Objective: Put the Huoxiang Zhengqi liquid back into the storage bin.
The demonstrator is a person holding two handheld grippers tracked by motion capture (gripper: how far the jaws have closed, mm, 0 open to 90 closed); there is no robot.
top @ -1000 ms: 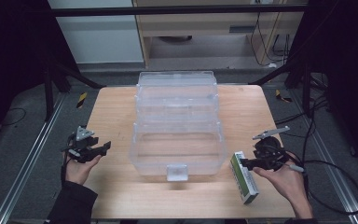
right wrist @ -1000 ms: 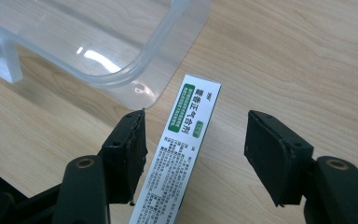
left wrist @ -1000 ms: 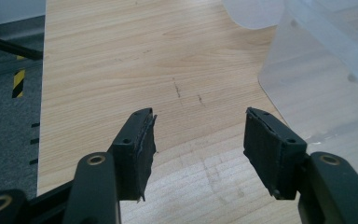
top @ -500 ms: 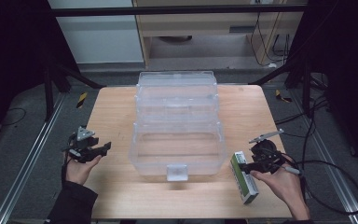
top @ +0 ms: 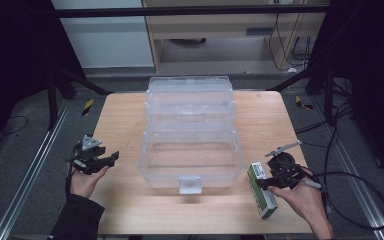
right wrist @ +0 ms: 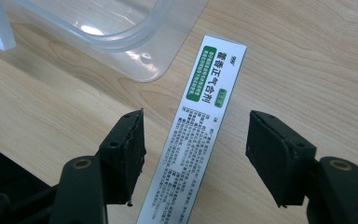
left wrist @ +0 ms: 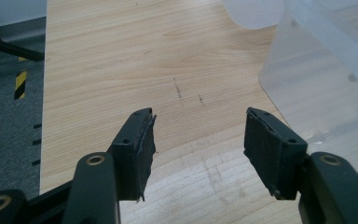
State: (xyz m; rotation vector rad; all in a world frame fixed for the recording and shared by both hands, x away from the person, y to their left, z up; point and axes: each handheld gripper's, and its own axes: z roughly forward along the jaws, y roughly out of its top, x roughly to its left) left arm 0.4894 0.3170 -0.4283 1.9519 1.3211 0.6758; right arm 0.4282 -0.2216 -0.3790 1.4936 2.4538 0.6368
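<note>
A long white and green box (top: 261,190) (right wrist: 196,126) lies flat on the wooden table (top: 125,120), right of the clear plastic bin. My right gripper (top: 267,183) (right wrist: 196,154) is open and hovers over the box, one jaw on each side of it, not touching. The clear plastic storage bin (top: 191,135) stands open in the middle of the table, its front tray empty. My left gripper (top: 109,159) (left wrist: 198,149) is open near the table's left edge, holding nothing, with bare wood between its jaws and the bin's corner (left wrist: 317,84) to its right.
The bin has stepped tiers rising toward the back and a latch (top: 190,184) at its front. Black frame bars and cables (top: 350,175) run beside the table. A grey floor strip (left wrist: 9,93) lies past the left edge.
My right gripper has shifted left and slightly down, settling over the box. The left gripper has barely moved.
</note>
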